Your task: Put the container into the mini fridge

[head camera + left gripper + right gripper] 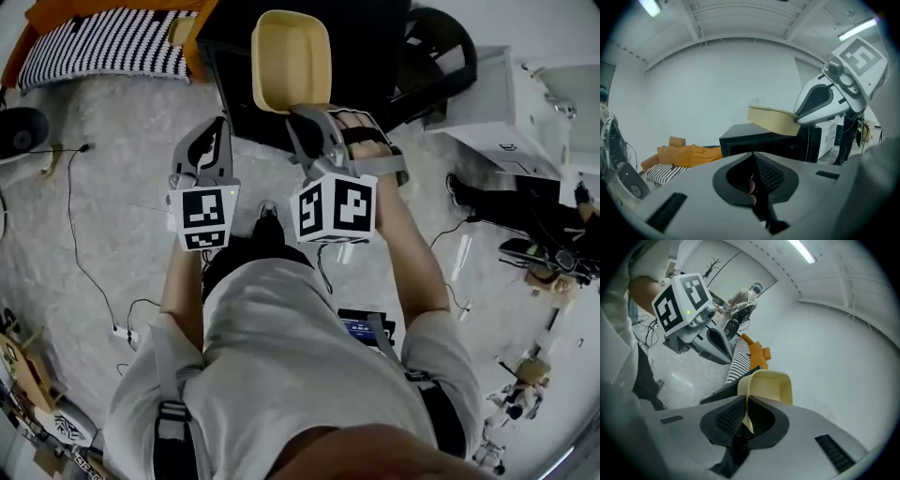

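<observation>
Nearest, the left gripper (217, 127) hangs beside its partner, jaws pressed together on nothing, probably free to deal with the fridge door. The right gripper (302, 117) is clenched on one wall of the cream container (291, 56), so the tub juts forward, open side up, above the black mini fridge (370, 56), not yet inside. Beyond lies a striped cushion (103, 42).

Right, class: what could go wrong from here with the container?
1. The right gripper pinches only the thin rim of the yellow container, so it might tilt or slip out.
2. The container hangs over the top of the black mini fridge; it could knock the fridge on its way in.
</observation>
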`<action>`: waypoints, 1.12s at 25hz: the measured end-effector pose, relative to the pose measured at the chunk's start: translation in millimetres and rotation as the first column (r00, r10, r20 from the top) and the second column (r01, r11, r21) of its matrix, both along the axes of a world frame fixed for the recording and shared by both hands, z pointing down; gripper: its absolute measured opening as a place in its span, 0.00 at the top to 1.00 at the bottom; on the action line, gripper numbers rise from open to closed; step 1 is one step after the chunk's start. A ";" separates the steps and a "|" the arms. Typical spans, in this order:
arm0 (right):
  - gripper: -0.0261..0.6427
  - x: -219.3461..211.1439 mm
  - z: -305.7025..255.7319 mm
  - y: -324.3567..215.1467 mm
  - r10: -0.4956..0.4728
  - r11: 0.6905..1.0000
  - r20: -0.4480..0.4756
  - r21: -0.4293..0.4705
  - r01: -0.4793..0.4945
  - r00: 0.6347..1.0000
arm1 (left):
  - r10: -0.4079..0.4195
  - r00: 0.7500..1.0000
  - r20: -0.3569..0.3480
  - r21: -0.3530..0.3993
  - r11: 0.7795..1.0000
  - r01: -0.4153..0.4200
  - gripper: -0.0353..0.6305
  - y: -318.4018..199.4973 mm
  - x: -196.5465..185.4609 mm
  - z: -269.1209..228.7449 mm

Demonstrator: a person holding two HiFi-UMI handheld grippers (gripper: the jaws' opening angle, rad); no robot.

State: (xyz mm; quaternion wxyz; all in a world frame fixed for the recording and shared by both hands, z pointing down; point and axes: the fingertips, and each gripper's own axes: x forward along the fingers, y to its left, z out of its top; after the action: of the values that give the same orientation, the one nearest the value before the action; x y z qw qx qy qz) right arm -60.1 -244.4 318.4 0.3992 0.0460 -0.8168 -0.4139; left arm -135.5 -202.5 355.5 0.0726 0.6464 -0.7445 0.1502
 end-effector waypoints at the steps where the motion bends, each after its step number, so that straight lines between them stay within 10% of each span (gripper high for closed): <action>1: 0.90 -4.9 3.9 5.2 0.017 1.000 0.006 -0.014 -0.017 1.000 | 0.003 1.000 0.016 0.014 1.000 -0.003 0.93 3.2 -4.5 0.1; 28: 0.90 -52.9 90.9 118.2 0.122 0.991 -0.050 -0.045 -0.125 0.991 | -0.032 0.997 -0.064 -0.014 0.999 0.031 0.93 110.3 -60.5 105.3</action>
State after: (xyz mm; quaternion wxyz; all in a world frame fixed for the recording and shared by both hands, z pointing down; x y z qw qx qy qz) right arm -113.1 -126.2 409.3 0.4442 0.0771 -0.8126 -0.3695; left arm -196.0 -92.2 460.8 0.1030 0.6387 -0.7508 0.1333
